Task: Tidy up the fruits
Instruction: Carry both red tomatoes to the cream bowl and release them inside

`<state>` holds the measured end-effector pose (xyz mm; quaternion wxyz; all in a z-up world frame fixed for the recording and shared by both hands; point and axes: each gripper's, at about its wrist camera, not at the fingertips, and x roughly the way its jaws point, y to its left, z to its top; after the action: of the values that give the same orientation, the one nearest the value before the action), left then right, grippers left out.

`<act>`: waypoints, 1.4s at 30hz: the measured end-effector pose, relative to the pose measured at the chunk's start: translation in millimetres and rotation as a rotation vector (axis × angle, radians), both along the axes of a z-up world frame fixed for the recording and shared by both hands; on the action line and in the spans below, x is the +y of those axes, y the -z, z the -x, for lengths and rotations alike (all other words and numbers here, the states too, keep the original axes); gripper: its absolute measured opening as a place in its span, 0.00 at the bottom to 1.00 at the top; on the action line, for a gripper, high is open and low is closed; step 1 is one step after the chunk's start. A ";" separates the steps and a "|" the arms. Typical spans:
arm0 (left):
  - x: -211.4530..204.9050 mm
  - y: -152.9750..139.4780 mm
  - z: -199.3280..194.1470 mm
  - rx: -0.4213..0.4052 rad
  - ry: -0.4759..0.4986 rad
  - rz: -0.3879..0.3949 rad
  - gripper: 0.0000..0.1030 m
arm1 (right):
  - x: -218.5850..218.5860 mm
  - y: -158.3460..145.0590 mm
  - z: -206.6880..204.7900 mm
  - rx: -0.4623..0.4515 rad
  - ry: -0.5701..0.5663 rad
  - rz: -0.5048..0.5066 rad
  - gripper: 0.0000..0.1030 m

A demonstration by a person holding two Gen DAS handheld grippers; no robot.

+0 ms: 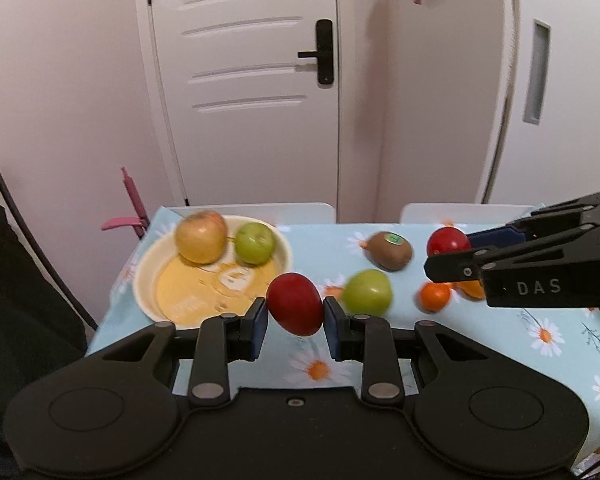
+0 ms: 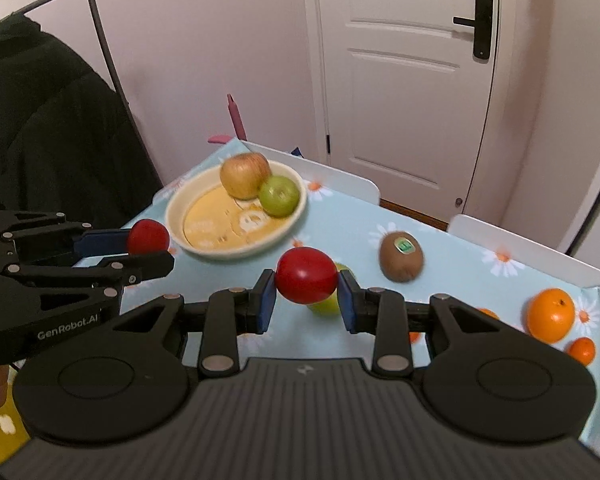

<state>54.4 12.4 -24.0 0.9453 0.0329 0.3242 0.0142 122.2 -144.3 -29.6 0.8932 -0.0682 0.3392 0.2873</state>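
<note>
A: What do the left gripper's jaws hold?
B: They are closed on a red fruit, its long axis tilted a little off upright between the pads, lifted clear of the surface.
A: And the right gripper?
B: Its jaws clamp a second red fruit, above a green apple on the cloth.
A: Which way lies the bowl?
B: Ahead and left of both. It already carries a yellow apple touching a green one. The left gripper is much nearer, so its fruit probably goes in first.
A: What remains loose?
B: A kiwi and oranges, well apart from the bowl.
</note>
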 end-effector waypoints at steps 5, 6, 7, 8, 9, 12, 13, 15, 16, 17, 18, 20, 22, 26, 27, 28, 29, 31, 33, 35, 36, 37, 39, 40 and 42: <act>35.9 -8.2 -12.2 0.005 0.010 -0.004 0.32 | 30.1 -6.3 -9.1 0.007 0.026 -0.003 0.46; 42.9 -8.6 -15.9 0.009 0.008 -0.007 0.32 | 36.6 -6.8 -11.1 0.005 0.034 -0.004 0.46; 50.1 -8.3 -20.0 0.013 0.006 -0.009 0.32 | 43.6 -6.6 -13.6 0.004 0.043 -0.006 0.46; 59.8 -7.9 -26.2 0.018 0.008 -0.008 0.32 | 49.8 -5.9 -15.9 0.005 0.051 -0.006 0.46; 66.8 -7.5 -30.4 0.021 0.010 -0.007 0.32 | 56.9 -4.4 -18.8 0.009 0.059 -0.005 0.46; 85.5 -3.8 -45.6 0.032 0.022 -0.011 0.32 | 74.1 0.8 -26.8 0.021 0.083 -0.002 0.46; 91.0 -2.4 -50.5 0.036 0.025 -0.012 0.32 | 79.5 2.4 -29.8 0.025 0.090 -0.001 0.46; 101.9 1.5 -60.3 0.044 0.033 -0.009 0.32 | 90.4 6.9 -35.9 0.031 0.105 -0.001 0.46; 107.7 3.7 -65.9 0.049 0.037 -0.006 0.32 | 95.6 8.8 -39.7 0.034 0.112 0.000 0.46; 112.9 5.9 -70.8 0.053 0.042 -0.003 0.32 | 100.6 10.9 -43.1 0.037 0.120 0.001 0.46; 117.6 8.6 -75.9 0.058 0.046 -0.001 0.32 | 106.0 12.9 -46.7 0.040 0.128 0.002 0.46; 127.1 15.2 -86.8 0.070 0.055 0.000 0.32 | 113.6 17.9 -52.7 0.048 0.140 0.005 0.46; 134.4 21.3 -96.9 0.082 0.065 -0.004 0.32 | 122.3 23.6 -59.7 0.055 0.154 0.010 0.46; 146.6 36.0 -118.5 0.104 0.085 -0.031 0.32 | 134.3 35.5 -71.9 0.076 0.185 0.019 0.46; 148.6 39.5 -122.9 0.108 0.089 -0.038 0.32 | 137.4 39.4 -75.1 0.080 0.194 0.023 0.46; 150.8 44.0 -128.1 0.113 0.095 -0.044 0.32 | 140.2 42.4 -77.8 0.083 0.202 0.027 0.46; 153.1 48.4 -133.6 0.119 0.101 -0.047 0.32 | 142.3 45.5 -80.1 0.086 0.210 0.030 0.46; 155.8 57.5 -144.0 0.133 0.111 -0.055 0.32 | 146.7 52.1 -84.9 0.096 0.227 0.038 0.46; 158.5 66.8 -153.5 0.147 0.117 -0.062 0.32 | 150.4 57.6 -88.8 0.106 0.241 0.043 0.46; 160.5 74.2 -161.1 0.162 0.114 -0.069 0.32 | 152.9 61.0 -91.8 0.114 0.249 0.045 0.46; 161.8 78.3 -164.4 0.168 0.113 -0.069 0.32 | 153.8 61.6 -93.5 0.117 0.252 0.046 0.46; 162.6 81.3 -166.7 0.172 0.112 -0.069 0.32 | 154.5 62.5 -94.9 0.118 0.255 0.047 0.46; 163.2 85.1 -170.5 0.180 0.111 -0.074 0.32 | 155.3 63.5 -97.6 0.121 0.259 0.046 0.46; 163.4 86.3 -171.9 0.181 0.111 -0.077 0.32 | 155.6 63.7 -98.4 0.122 0.260 0.047 0.46; 162.8 88.1 -174.1 0.188 0.108 -0.088 0.33 | 155.9 63.8 -99.6 0.121 0.260 0.053 0.46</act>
<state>228.5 175.2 -112.1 0.9078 0.0928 0.4082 -0.0258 221.8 11.6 -93.4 0.8986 -0.0297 0.4059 0.1639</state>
